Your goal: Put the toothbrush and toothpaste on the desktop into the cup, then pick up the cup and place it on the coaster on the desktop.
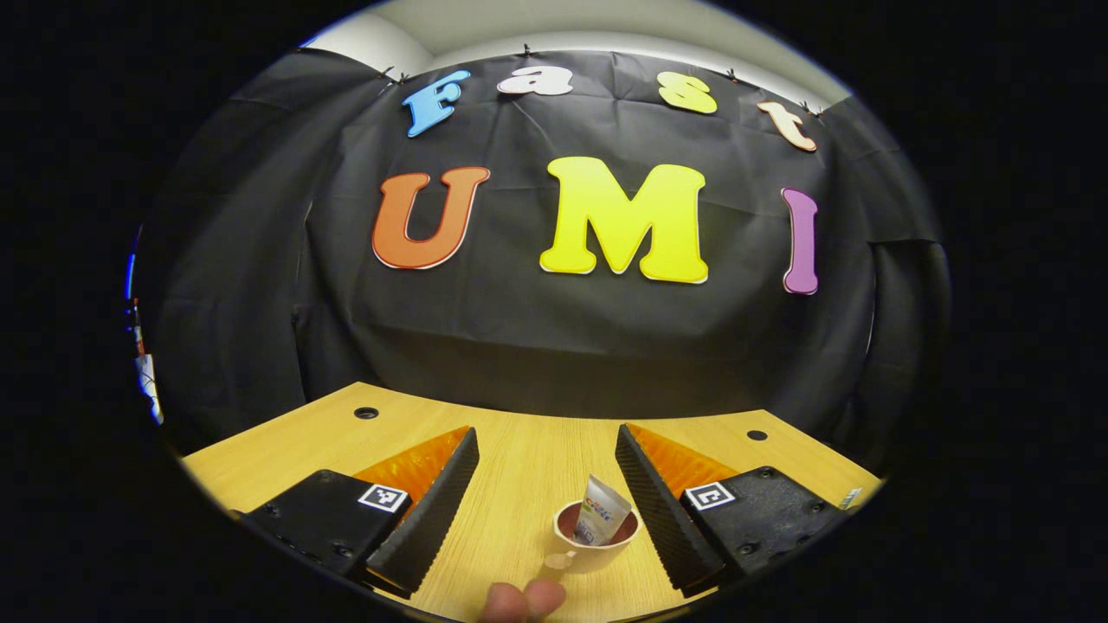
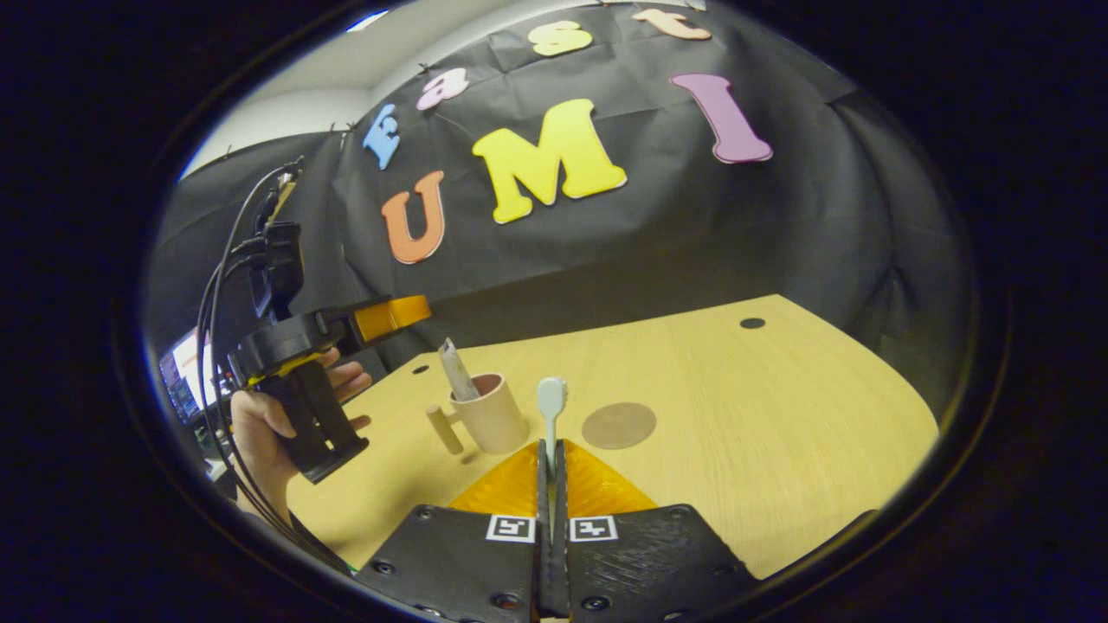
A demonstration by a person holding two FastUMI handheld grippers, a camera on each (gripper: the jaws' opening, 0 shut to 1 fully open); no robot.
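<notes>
Pale pink and smooth, the cup (image 2: 491, 417) stands upright on the wooden bench (image 2: 779, 415) with its peg-like handle sticking out to one side, and the toothpaste (image 2: 455, 369) already leans inside it, the crimped end of the tube rising above the rim. So one of the two items is in; the toothbrush (image 2: 550, 407) is not, for its pale head stands up from the right claw (image 2: 551, 472), whose fingers are clenched tight on the handle just beside the cup. The coaster (image 2: 618, 425), a flat dull-brown disc, lies bare on the bench on the far side of the brush from the cup, near but apart from it. What seems left is to drop the brush in beside the tube, then carry the cup over onto the disc. From the left gripper view the cup (image 1: 595, 535) sits low between the spread, released fingers of the left claw (image 1: 547, 493), which grips nothing, with the tube (image 1: 604, 510) showing a printed white face inside the dark reddish interior.
</notes>
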